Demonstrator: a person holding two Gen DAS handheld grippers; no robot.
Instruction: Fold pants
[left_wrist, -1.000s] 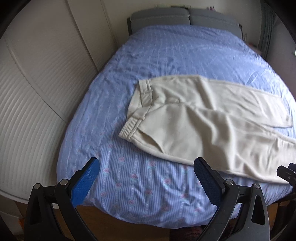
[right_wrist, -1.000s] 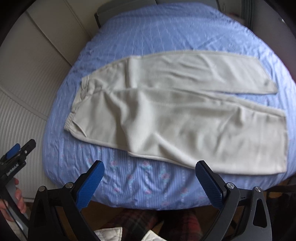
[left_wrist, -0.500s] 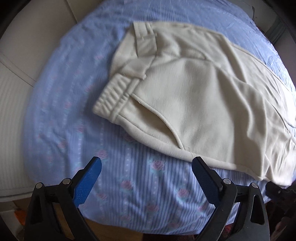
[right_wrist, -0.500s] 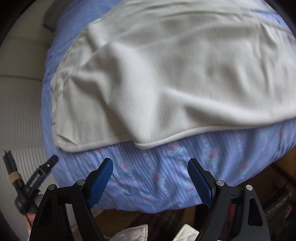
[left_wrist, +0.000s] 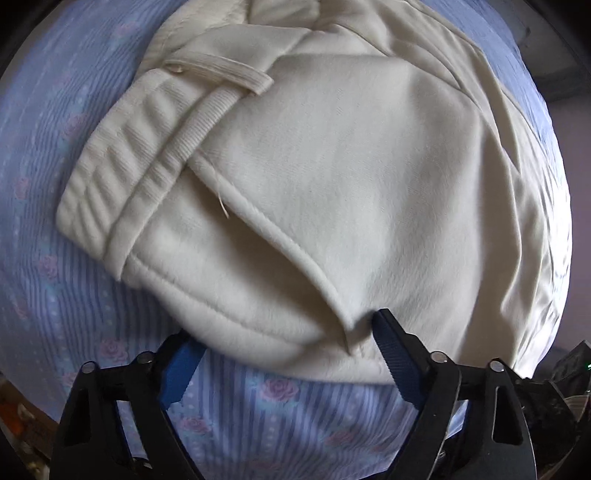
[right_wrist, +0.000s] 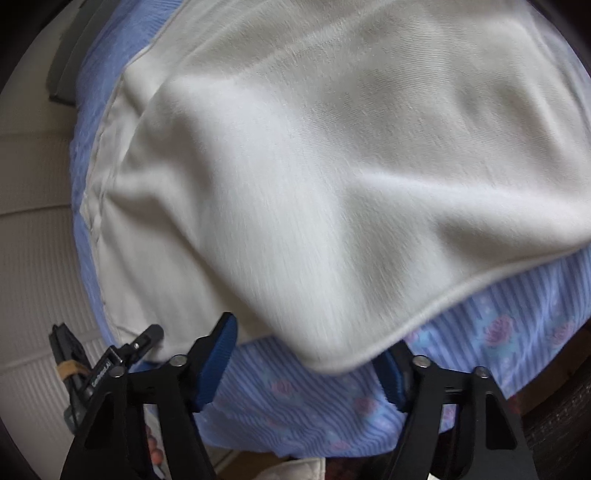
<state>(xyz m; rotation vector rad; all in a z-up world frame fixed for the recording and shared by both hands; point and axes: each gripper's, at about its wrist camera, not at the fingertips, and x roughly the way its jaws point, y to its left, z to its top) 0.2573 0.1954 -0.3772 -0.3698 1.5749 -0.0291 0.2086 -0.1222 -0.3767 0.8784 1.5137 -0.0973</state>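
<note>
Pants (left_wrist: 369, 155) in cream fabric lie spread on the blue striped bedspread (left_wrist: 280, 413) with its small pink roses, and I am right down on them with both tools.

From my left wrist view I see the waist end: the ribbed elastic waistband (left_wrist: 110, 177) sits up and to the left, and the stitched pocket opening (left_wrist: 280, 240) runs slantwise down toward me. My left gripper (left_wrist: 284, 341) is closing — its blue fingers (left_wrist: 397, 365) straddle the near hem of the pants, one by the lower end of the pocket seam, the other partly under the edge. The fabric is between the jaws, though I don't see the pads pressing it yet.

On the right wrist view a trouser leg hangs over the near edge of the bed. My right gripper (right_wrist: 306, 350) is closing too — the bulging hem lies between its fingers, not pinched. The left gripper (right_wrist: 110, 365) shows at the lower left there.
</note>
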